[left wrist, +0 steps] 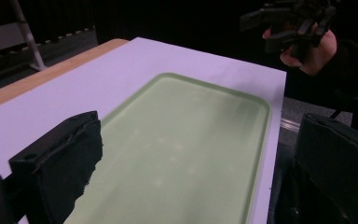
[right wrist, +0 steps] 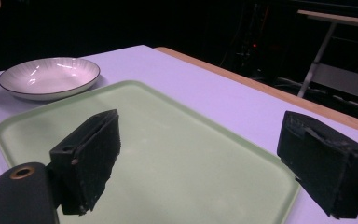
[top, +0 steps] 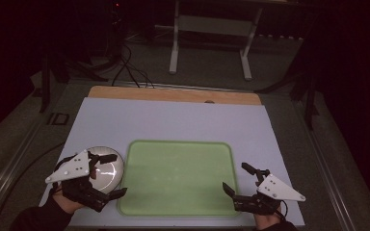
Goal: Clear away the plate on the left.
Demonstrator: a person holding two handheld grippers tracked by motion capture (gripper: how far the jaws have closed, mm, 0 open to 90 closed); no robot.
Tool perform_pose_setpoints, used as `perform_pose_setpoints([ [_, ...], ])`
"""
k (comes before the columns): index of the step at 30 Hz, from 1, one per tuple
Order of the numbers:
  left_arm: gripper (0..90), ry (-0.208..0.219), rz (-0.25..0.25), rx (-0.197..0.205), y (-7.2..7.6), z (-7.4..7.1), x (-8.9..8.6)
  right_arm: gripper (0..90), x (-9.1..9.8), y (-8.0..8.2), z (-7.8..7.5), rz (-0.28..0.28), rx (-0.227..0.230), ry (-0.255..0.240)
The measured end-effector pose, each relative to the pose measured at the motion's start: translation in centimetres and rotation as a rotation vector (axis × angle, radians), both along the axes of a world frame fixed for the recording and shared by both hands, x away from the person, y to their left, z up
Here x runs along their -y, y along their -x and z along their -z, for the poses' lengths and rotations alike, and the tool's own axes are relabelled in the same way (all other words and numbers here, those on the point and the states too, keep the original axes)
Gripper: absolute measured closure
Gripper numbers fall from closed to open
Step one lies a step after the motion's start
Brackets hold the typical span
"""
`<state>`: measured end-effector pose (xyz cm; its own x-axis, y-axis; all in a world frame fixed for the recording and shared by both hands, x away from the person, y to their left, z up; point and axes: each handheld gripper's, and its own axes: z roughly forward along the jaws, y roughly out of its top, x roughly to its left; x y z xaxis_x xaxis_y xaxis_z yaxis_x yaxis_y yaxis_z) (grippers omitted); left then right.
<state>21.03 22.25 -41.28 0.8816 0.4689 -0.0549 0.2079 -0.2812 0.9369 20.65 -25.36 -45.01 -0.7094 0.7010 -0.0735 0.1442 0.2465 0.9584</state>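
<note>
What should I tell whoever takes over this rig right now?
Left tool: open, holding nothing, hovering over the bowl at the tray's left edge.
Right tool: open, holding nothing, at the tray's right edge.
Green tray: nothing on it, centred on the white mat.
Done: nothing picked up yet, bowl outside the tray.
Left: probably grasping the bowl and moving it onto the tray.

Plate [top: 107, 167] just left of tray [top: 178, 177]

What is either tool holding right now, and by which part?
Nothing. The left tool hangs open above the white bowl, and the right tool is open at the green tray's right edge, with only air between its jaws.
</note>
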Motion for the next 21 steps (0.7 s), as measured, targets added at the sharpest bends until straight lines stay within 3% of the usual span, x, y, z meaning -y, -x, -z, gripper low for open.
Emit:
perform_pose_setpoints([
  [11,1.3,-0.017,-0.022,-0.002,-1.2,-2.3,-0.8,13.1,-0.2,-0.1,0.0,-0.006,0.002,0.001],
  [21,2.7,-0.004,-0.088,0.021,-2.5,-4.2,-2.1,13.1,-0.4,-0.4,0.1,-0.012,-0.006,0.001],
])
